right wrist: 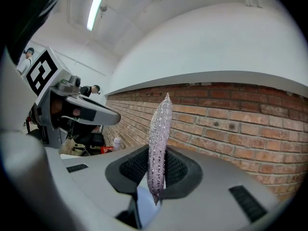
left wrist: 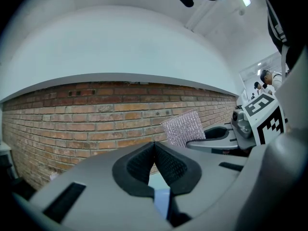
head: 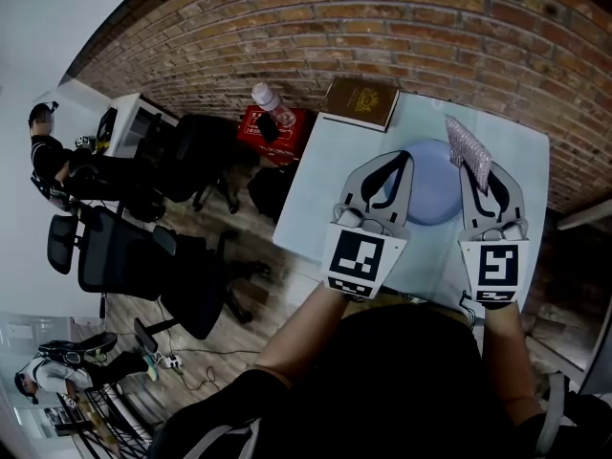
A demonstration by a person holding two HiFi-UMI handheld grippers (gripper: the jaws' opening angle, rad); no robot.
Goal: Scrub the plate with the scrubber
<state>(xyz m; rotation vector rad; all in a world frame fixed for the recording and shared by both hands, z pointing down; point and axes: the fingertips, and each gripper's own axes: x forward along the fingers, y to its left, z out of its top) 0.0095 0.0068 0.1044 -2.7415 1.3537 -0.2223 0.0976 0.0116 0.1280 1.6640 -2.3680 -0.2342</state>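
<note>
The blue plate [head: 432, 191] lies on the pale table [head: 325, 189], right of centre in the head view, between the two grippers. The silvery scrubber [head: 469, 151] stands on edge at the plate's upper right rim, pinched flat between the jaws of the right gripper [head: 481, 172]. The left gripper [head: 406, 161] reaches the plate's left rim, its jaws pressed together with nothing between them. Both forearms stretch forward side by side from the frame's bottom.
</note>
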